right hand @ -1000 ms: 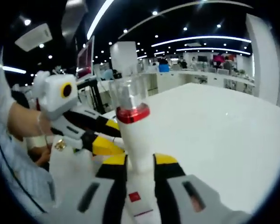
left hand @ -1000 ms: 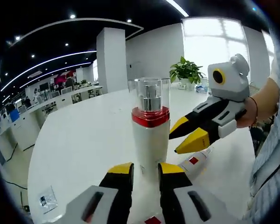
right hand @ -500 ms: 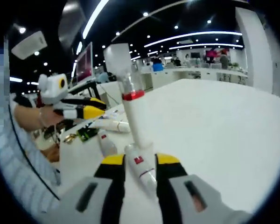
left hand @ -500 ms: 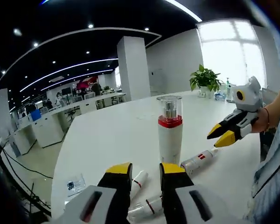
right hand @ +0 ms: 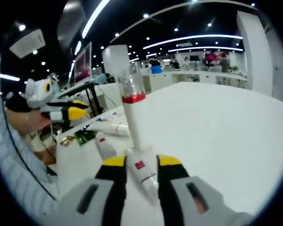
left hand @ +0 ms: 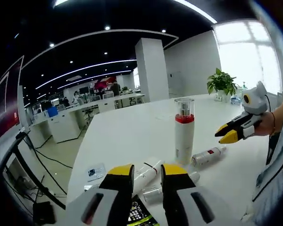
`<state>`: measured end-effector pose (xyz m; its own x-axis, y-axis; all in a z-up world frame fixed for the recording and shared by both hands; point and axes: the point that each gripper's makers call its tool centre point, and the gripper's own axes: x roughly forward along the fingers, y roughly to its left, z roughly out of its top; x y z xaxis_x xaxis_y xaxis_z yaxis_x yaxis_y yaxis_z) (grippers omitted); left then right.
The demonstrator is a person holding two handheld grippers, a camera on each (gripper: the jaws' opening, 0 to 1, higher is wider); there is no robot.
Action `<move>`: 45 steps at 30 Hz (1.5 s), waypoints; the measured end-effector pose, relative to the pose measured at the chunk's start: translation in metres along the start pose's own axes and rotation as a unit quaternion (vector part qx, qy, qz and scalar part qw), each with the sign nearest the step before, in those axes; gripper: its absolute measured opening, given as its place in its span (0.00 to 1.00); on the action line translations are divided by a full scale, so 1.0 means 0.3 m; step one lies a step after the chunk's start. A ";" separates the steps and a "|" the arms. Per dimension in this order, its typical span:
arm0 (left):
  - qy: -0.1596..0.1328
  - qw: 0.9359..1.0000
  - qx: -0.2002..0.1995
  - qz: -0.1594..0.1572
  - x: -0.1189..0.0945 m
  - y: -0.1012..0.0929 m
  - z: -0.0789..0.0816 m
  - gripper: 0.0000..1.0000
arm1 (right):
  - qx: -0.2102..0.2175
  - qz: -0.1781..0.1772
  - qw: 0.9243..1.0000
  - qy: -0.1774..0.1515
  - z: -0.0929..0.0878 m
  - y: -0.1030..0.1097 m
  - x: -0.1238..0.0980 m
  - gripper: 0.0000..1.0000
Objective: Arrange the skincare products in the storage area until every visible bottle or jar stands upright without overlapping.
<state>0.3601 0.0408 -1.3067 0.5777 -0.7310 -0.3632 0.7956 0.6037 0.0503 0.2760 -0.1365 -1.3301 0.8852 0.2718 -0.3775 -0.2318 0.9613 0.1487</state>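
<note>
A tall white pump bottle [left hand: 184, 132] with a glossy red collar and a clear plastic cap is standing upright on the smooth white table [left hand: 127, 136], and no writing on it is readable at this size. In the left gripper view, a small cylindrical bottle [left hand: 207, 156] with a red square label is lying on its side just right of the upright bottle's base, while a white tube [left hand: 148, 170] and another small clear-ended bottle [left hand: 166, 187] are lying flat nearer the camera; their labels are too small to read. The left gripper [left hand: 146, 175] is hovering above these with its yellow-tipped black jaws narrowly parted and nothing between them. A dark printed card [left hand: 139, 214] is lying between its jaws' bases, and a small leaflet [left hand: 95, 171] is resting to the left, print illegible. The right gripper [right hand: 136, 165] is reaching low over the table, its jaws flanking a fallen white bottle [right hand: 140, 173] bearing a red square mark; whether the pads are actually touching it is unclear. In that view the pump bottle [right hand: 132, 110] is rising just behind, another small bottle [right hand: 104, 146] and a white tube [right hand: 108, 127] are lying to the left, and the left gripper [right hand: 80, 113] is hanging beyond them, held by a hand [right hand: 34, 123].
</note>
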 end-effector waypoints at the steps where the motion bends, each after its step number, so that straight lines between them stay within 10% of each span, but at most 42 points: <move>1: 0.001 1.000 -0.004 0.002 -0.002 0.005 -0.005 0.23 | -0.002 -0.003 1.000 0.000 0.008 -0.005 0.016 0.23; 13: 0.013 0.998 -0.040 0.049 -0.122 0.146 -0.078 0.23 | -0.052 -0.031 0.998 0.033 0.008 0.000 0.216 0.21; 45: 0.035 0.995 -0.047 0.077 -0.181 0.221 -0.149 0.23 | -0.106 -0.014 0.992 0.061 0.000 -0.032 0.231 0.20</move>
<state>0.3733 0.1347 -1.3251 0.6748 -0.6060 -0.4213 0.6764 0.7361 0.0245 0.3395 -0.1270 -1.3577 0.8402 0.2357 -0.4883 -0.2986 0.9529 -0.0538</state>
